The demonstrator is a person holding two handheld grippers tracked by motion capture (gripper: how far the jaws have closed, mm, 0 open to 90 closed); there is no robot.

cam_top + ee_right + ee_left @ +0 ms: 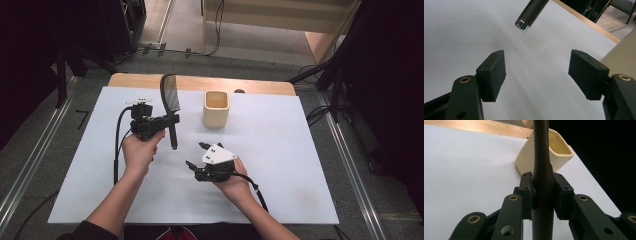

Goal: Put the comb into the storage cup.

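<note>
A black comb (pixel 169 97) with a long round handle hangs above the white sheet, teeth toward the far side. My left gripper (pixel 172 120) is shut on its handle, and in the left gripper view both pads clamp the dark handle (pixel 541 157). A cream square cup (pixel 216 108) stands upright to the right of the comb, also seen behind the handle as the cup (pixel 561 151). My right gripper (pixel 195 154) sits in front of the cup, open, with nothing between its jaws. In the right gripper view (pixel 537 67) the comb's chrome-tipped handle end (pixel 524 25) hangs ahead of the jaws.
A white sheet (pixel 280 165) covers the wooden table (pixel 200 82). The cup's beige wall (pixel 624 55) fills the right edge of the right gripper view. Metal rails and cables run along the floor on both sides of the table.
</note>
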